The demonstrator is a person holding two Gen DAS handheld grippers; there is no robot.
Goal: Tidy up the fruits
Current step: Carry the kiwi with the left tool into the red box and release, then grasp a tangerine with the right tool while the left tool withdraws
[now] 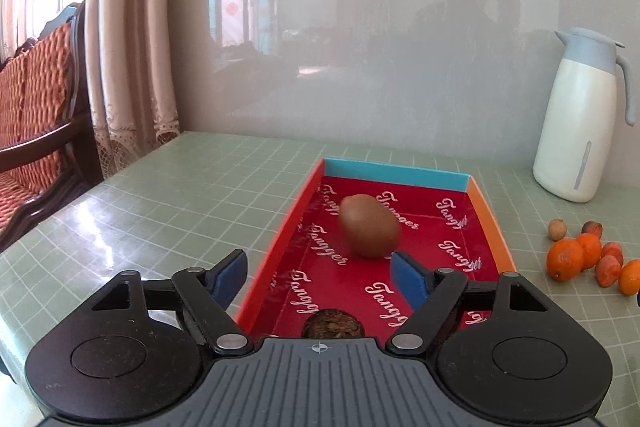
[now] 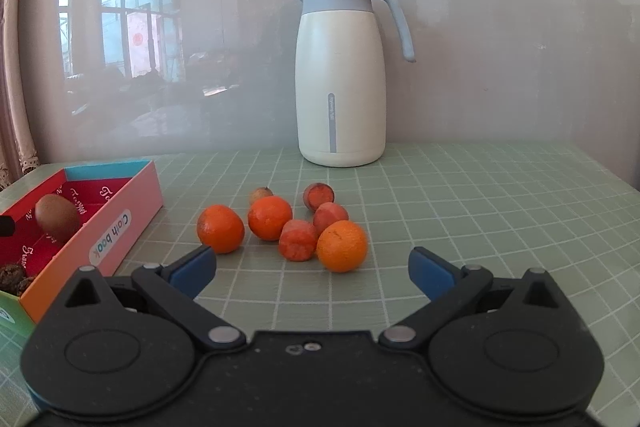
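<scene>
Nearest my left lens sits my left gripper, its black linkage arms and blue-padded fingers spread wide with nothing pinched between them; the brown, egg-shaped kiwi lies just beyond the tips on the red printed floor of the shallow cardboard box tray, free of both pads and a little blurred, so it may not have settled. Closer in, half hidden under the gripper body, I make out a dark, wrinkled round fruit already in the same tray. I judge the step in hand to be the drop-off of the kiwi, with the left hand done there. On my right lens, the right gripper hangs spread and empty above the green gridded table mat, with the loose cluster just ahead: three orange mandarins, the nearest one just beyond the tips, several reddish frosted-looking fruits touching them, and a small brown nut-like one at the back. A white and grey-blue thermos jug stands well behind. Next I would ease the right gripper forward around the nearest mandarin, close gently so it does not roll into its neighbours, then carry it left over the tray's pink wall.
</scene>
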